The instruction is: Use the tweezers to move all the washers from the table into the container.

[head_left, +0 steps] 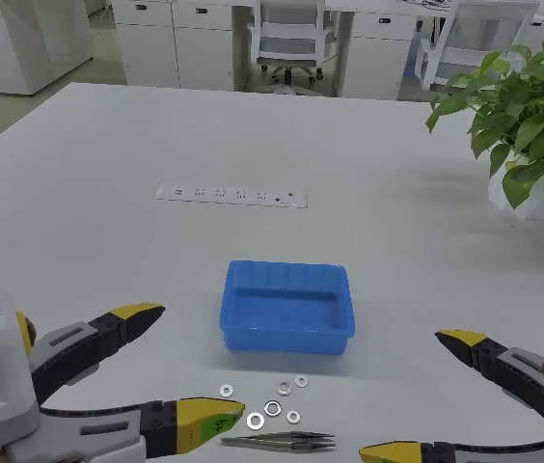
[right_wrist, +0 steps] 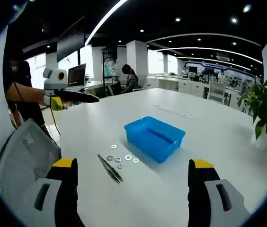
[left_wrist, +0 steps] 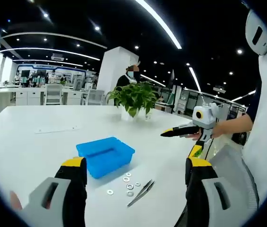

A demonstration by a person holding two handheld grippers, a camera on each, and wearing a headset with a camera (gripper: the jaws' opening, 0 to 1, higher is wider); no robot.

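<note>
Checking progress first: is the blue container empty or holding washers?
Empty. The blue container shows a bare floor; the washers lie on the table before it.

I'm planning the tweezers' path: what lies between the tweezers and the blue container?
The washers lie scattered there, between the tweezers and the blue container. Nothing else lies in that stretch. The head view shows it best.

In my head view the container (head_left: 287, 309) sits mid-frame on the surface (head_left: 108, 251). Below it I see the washers (head_left: 272, 409) scattered, and below those the tweezers (head_left: 279, 441) lie crosswise near the bottom edge. A power strip (head_left: 231, 195) lies above the container; a potted plant (head_left: 532, 125) stands upper right.
</note>
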